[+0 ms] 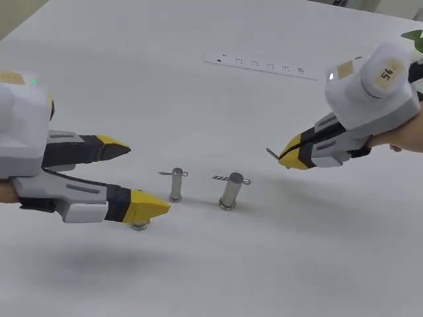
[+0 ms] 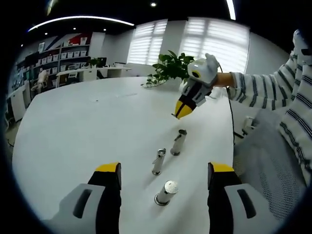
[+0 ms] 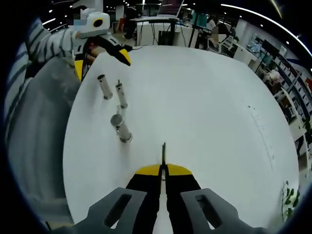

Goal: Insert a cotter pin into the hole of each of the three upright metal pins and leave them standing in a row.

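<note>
**Two pins fitted, a third cotter pin held in the right gripper**

The right gripper (image 1: 289,158) was closed tight on a held cotter pin (image 1: 271,153), whose thin end stuck out past the yellow tips. It hung above the white table (image 1: 132,79), off the right end of the row and apart from it. The left gripper (image 1: 148,177) stood wide open with nothing between its jaws, low over the left end of the row.

Three metal pins stood upright in a row, near the table edge on the person's side. The right-hand pin (image 1: 230,190) and the middle pin (image 1: 176,185) each carried one of the inserted cotter pins (image 1: 232,178) crosswise near the top, the wire showing on both sides. The left-hand pin (image 1: 139,225) was partly hidden under the left gripper's lower jaw in the head view. In the left gripper view it stood just ahead of the open jaws, its shaft plain as far as that view showed.

A white power strip (image 1: 261,65) lay near the far edge. Green plant leaves (image 1: 415,38) showed at the far right corner. A striped sleeve (image 2: 273,92) ran behind the right gripper.
</note>
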